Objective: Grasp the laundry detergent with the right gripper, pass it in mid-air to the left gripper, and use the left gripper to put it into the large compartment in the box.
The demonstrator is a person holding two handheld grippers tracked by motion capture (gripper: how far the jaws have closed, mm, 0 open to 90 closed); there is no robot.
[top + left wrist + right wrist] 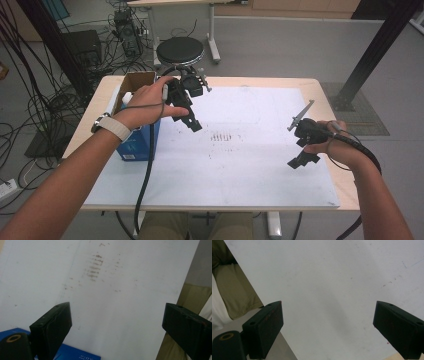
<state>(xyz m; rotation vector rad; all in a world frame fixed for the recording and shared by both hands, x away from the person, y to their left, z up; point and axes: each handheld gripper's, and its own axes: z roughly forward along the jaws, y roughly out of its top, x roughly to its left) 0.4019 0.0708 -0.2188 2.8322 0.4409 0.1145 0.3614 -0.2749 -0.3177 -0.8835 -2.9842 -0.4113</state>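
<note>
Left gripper [192, 123] is held in the person's left hand [150, 102] above the left part of the table [320, 92], jaws tilted down toward the white sheet [240, 165]. Nearest thing to it is the blue box [137, 145], which stands at the sheet's left edge, just beside and below the left hand, with an open cardboard top. In the left gripper view the box's blue corner [75, 355] shows at the bottom edge, right under the left jaw, not between the jaws; touching or not, cannot tell. Left jaws stand wide apart, nothing between them, just bare white sheet [120, 302] with a patch of brown smudges [94, 267] farther ahead. In the high view the same smudges [224, 136] lie near the sheet's middle, between the two grippers. Right gripper [302, 160] sits in the right hand [332, 142] over the right side of the sheet, well apart from the box, jaws pointing down and toward the person. In the right gripper view its jaws are also spread wide and hold nothing, plain sheet [332, 290] between them, a bit of the person's olive trousers [234, 290] at the left. A black cable [145, 185] trails from the left gripper down over the sheet's near edge.
</note>
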